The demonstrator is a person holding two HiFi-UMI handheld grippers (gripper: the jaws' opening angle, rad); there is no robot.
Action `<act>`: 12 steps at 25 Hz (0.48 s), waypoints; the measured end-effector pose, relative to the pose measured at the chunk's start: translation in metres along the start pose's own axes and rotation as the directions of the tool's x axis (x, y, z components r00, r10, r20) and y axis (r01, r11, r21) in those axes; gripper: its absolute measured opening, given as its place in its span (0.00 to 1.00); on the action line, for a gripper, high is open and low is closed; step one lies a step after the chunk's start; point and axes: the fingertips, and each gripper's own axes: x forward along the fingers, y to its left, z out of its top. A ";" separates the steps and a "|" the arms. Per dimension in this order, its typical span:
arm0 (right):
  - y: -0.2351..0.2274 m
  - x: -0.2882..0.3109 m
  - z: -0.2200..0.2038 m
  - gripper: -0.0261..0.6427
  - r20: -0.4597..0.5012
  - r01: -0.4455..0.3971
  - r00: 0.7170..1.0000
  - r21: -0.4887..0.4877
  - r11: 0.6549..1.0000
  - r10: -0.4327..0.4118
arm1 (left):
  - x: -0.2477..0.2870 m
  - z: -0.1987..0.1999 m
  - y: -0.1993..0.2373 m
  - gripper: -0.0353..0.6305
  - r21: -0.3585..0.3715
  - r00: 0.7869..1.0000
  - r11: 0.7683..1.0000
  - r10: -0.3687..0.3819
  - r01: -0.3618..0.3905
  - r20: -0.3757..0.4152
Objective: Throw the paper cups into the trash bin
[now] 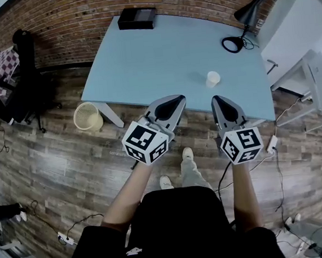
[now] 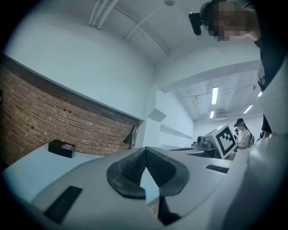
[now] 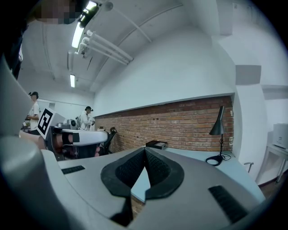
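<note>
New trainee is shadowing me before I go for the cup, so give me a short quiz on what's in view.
1. True or false: the paper cup stands on the table.
2. Where is the trash bin? A) on the table; B) on the floor by the table's left corner in the head view; C) held in a claw.
3. Fill in: the left claw and right claw are both ____, holding nothing.
Key: 1 true; 2 B; 3 shut.

Black box (image 1: 137, 18), desk lamp (image 1: 251, 10), table (image 1: 160, 57)
</note>
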 end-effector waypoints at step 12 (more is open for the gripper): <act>-0.075 0.039 -0.028 0.05 -0.048 0.003 0.999 0.047 0.999 -0.001 | 0.054 -0.017 0.023 0.06 -0.015 0.998 0.999 0.039 -0.040 -0.043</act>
